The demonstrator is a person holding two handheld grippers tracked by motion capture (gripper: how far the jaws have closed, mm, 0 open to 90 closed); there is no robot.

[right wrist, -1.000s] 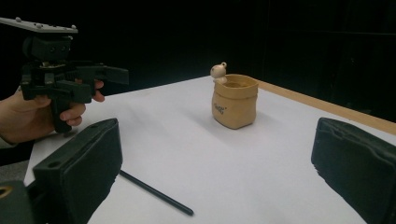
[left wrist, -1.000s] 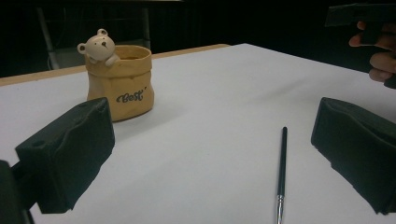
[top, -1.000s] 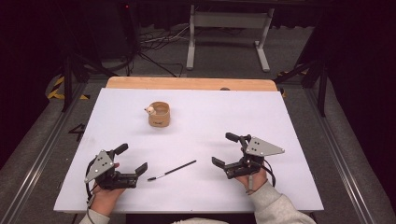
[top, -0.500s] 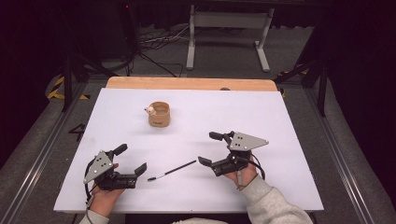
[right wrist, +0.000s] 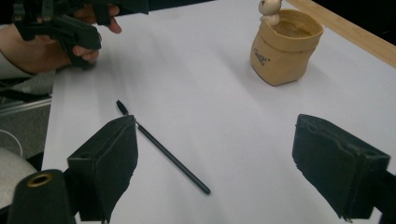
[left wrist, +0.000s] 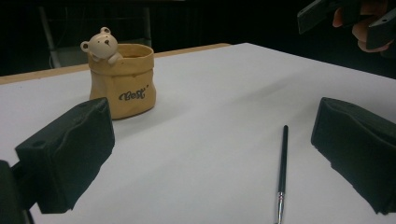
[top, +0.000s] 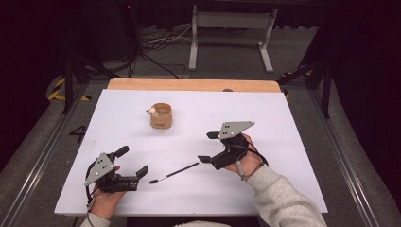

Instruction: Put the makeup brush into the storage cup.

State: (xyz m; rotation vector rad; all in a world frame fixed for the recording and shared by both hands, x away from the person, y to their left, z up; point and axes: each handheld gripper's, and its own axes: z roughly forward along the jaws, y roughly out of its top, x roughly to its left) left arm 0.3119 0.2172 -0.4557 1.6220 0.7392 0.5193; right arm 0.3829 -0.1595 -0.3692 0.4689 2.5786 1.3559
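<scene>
A thin black pen lies flat on the white table, near the front middle. My left gripper rests open on the table just left of the pen's tip. My right gripper is open and hovers just past the pen's right end. In the left gripper view the pen lies between the open jaws, closer to the right one. In the right gripper view the pen runs out from under the left jaw into the gap. A tan pouch-shaped cup with a small bear on its rim stands farther back.
The cup stands ahead of my left gripper, and the same cup sits at the upper right of the right gripper view. A wooden strip edges the table's far side. Beyond it are a dark floor, cables and a metal stand.
My right gripper has moved left and a little away from the person, ending at the pen's right end. The left gripper, the pen and the cup have stayed put.
</scene>
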